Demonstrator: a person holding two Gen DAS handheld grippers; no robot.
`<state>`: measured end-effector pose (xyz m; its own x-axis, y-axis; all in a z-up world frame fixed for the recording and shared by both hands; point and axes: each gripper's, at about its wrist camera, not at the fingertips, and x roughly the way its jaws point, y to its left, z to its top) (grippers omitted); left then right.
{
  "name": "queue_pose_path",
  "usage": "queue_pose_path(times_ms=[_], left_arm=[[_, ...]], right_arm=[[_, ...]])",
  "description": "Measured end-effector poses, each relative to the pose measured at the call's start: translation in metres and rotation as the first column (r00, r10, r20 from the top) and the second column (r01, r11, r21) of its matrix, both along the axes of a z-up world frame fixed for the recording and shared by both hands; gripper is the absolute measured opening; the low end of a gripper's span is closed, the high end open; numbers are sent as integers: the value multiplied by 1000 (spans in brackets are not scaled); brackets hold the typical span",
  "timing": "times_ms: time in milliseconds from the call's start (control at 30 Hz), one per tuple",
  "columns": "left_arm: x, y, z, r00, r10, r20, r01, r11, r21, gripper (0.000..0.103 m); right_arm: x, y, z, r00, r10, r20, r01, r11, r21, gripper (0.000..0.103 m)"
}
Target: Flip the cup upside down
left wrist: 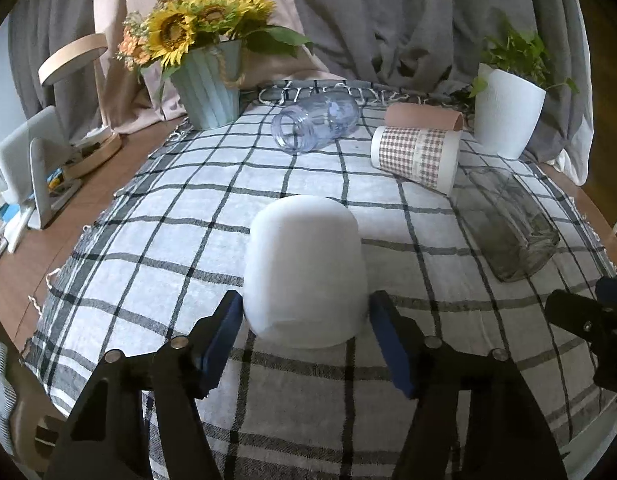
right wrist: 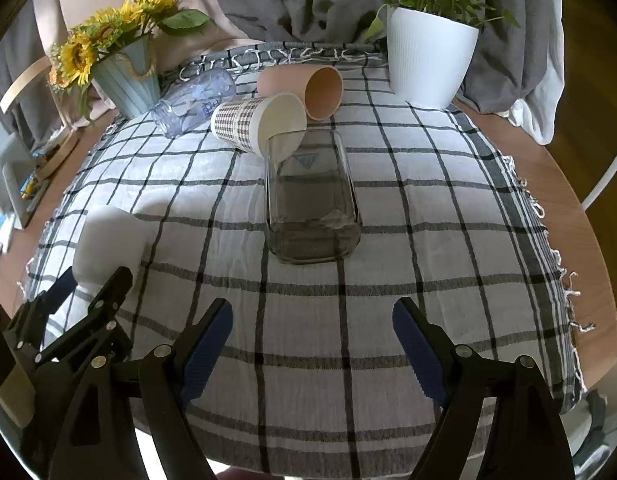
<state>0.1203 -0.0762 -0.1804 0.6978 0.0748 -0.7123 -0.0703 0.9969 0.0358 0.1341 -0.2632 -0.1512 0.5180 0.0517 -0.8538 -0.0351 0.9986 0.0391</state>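
Observation:
A white cup (left wrist: 304, 268) stands upside down on the checked cloth, rim on the cloth. My left gripper (left wrist: 304, 316) is open, one blue pad on each side of the cup's lower part, with small gaps to it. The same cup shows at the left of the right wrist view (right wrist: 108, 240), with the left gripper (right wrist: 88, 284) at it. My right gripper (right wrist: 312, 332) is open and empty above the cloth, near the front edge. A clear glass cup (right wrist: 312, 200) lies on its side ahead of it.
A checked paper cup (right wrist: 252, 124), a pink cup (right wrist: 308, 88) and a clear bluish jar (right wrist: 196, 100) lie on their sides at the back. A sunflower pot (left wrist: 208, 84) stands back left, a white plant pot (right wrist: 428, 64) back right. The brown table edge (right wrist: 588, 240) runs right.

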Motion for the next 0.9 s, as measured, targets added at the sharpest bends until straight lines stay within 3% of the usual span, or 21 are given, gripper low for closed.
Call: queue_pose_path(times_ms=[500, 900], left_arm=[[13, 8, 30, 999, -40, 9, 40, 999, -37, 64], [24, 13, 31, 999, -46, -11, 45, 996, -74, 63]], right_arm=[[7, -1, 18, 999, -28, 43, 25, 998, 63, 82], [23, 4, 29, 996, -37, 83, 28, 995, 101, 82]])
